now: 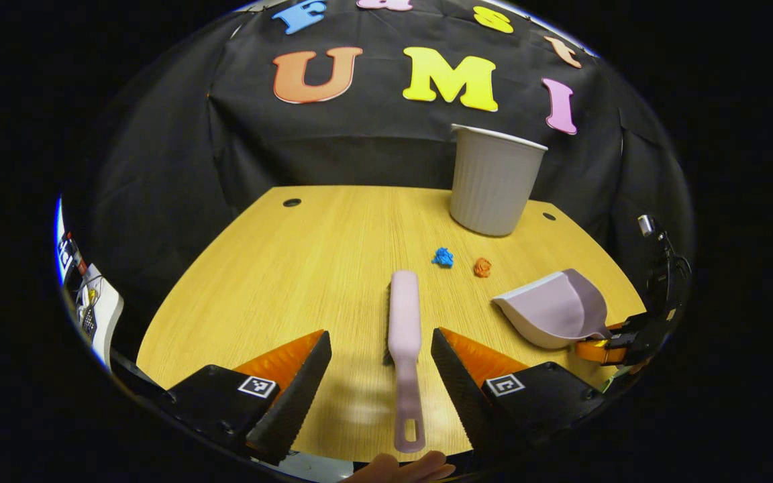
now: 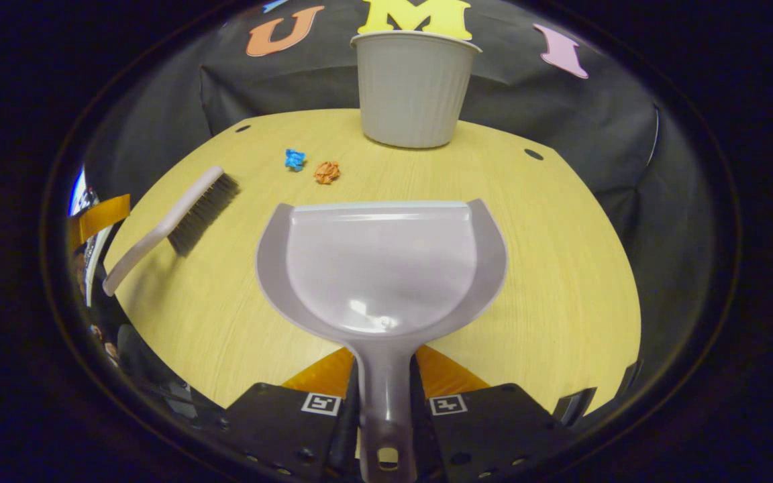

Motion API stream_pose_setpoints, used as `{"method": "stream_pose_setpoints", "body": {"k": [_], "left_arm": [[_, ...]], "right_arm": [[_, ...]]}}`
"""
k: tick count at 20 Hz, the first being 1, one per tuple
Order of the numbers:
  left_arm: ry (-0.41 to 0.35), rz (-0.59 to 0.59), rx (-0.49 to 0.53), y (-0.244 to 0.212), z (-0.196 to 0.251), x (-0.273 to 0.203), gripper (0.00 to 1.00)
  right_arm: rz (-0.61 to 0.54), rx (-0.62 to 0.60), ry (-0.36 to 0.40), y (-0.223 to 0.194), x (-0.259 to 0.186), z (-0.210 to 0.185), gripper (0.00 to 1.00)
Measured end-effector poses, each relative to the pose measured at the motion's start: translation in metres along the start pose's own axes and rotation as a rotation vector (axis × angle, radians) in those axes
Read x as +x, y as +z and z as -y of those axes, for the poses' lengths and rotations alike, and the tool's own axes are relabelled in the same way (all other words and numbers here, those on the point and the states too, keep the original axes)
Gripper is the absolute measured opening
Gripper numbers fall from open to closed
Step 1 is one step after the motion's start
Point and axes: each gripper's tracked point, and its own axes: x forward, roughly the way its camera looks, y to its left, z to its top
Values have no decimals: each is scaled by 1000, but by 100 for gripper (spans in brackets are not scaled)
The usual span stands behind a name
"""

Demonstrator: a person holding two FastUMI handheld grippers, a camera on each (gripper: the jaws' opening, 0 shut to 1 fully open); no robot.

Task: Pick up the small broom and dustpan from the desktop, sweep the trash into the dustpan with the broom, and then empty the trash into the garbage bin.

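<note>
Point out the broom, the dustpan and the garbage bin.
broom (image 1: 404, 315): left gripper view, on its back above the handle.
dustpan (image 2: 383, 265): right gripper view, middle of its scoop.
garbage bin (image 2: 412, 94): right gripper view, its ribbed wall.

Overhead light falls bright on the worktop (image 1: 292, 268); soft shadows; a glare spot on the dustpan (image 2: 383, 268); fisheye bending and dimness at edges.

Light wood desktop (image 1: 279, 268) with 3 cable holes — black cloth wall (image 1: 158, 168) behind, wrinkled, dim surroundings.
</note>
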Motion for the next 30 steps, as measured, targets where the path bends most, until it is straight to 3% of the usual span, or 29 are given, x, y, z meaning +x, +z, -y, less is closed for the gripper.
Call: {"method": "stream_pose_setpoints", "body": {"k": [4,7,13,14,17,18,19,21,30], "left_arm": [[-46,-188,19,-23,8,24,94],[-21,-252,48,-31,4,38,90],[-53,-382,1,-53,9,60,79],[-38,-389,18,-56,7,66,82],[-61,-413,29,-56,12,75,68],[-72,-435,31,-60,14,77,67],[-72,-453,34,-61,15,78,53],[-71,-472,48,-59,12,80,37],[-96,-494,69,3,10,108,31]], "right_arm": [[9,-20,10,-5,-5,8,33],[8,-56,15,-6,-11,13,33],[10,-148,43,9,-21,10,33],[14,-158,48,12,-22,8,33],[5,-180,68,18,-19,5,33],[-2,-188,71,19,-18,6,33],[-8,-194,72,20,-16,7,33],[-14,-208,68,24,-14,11,33],[-72,-258,89,39,6,20,33]]}}
